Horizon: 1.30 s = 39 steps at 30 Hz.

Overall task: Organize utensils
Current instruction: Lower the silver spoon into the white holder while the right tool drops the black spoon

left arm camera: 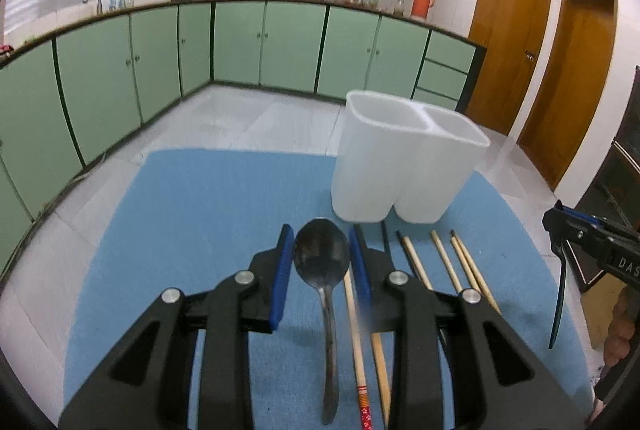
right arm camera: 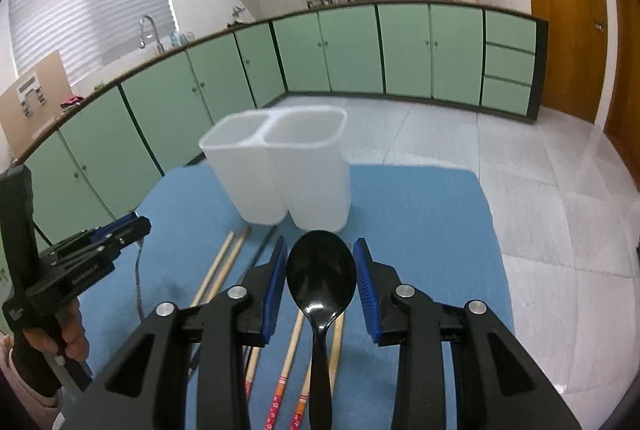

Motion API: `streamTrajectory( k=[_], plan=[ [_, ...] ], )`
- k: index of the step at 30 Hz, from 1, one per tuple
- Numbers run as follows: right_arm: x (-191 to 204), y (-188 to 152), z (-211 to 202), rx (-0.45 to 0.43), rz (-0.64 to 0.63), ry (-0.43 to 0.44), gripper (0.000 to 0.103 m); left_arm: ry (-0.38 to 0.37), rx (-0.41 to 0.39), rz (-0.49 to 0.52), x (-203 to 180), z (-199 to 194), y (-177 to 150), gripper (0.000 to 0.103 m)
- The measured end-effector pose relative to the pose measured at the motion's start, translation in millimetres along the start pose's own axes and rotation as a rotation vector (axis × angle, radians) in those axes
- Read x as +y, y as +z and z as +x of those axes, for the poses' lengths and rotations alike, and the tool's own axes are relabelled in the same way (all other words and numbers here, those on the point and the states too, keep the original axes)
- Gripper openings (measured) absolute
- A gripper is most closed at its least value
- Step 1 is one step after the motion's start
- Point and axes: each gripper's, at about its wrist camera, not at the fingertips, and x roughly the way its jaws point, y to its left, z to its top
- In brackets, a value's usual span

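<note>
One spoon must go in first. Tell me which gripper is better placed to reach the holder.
Right gripper, probably: its black spoon points straight at the holder just ahead. From the left gripper and its metal spoon, the holder sits off to the right.

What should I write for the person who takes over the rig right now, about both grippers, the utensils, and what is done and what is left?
Left gripper: shut on the metal spoon, pads on its bowl, handle hanging down.
Right gripper: shut on the black spoon, held the same way.
White two-compartment holder: upright at the far side of the blue mat; nothing shows inside it.
Chopsticks: several lie loose on the mat in front of the holder.
Done: both spoons picked up.
Left: drop the spoons into the holder, then collect the chopsticks and put them in too.
</note>
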Motion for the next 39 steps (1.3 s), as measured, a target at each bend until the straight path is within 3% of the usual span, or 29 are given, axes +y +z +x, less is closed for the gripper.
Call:
streamTrajectory(
  k=[9,18,31,39],
  plan=[
    [6,25,-20,-0.134,-0.014,0.029,0.034,-0.019,-0.091,-0.018,11,-23,13,0.027],
    [15,44,-16,-0.201,-0.044,0.053,0.034,-0.026,-0.163,-0.039,8,-32,34,0.027],
    [14,107,-17,-0.382,-0.054,0.103,0.034,-0.078,-0.352,-0.029,-15,-53,115,0.027],
    [6,149,20,-0.480,-0.029,0.092,0.034,-0.090,-0.425,-0.002,-45,-13,163,0.027]
  ],
)
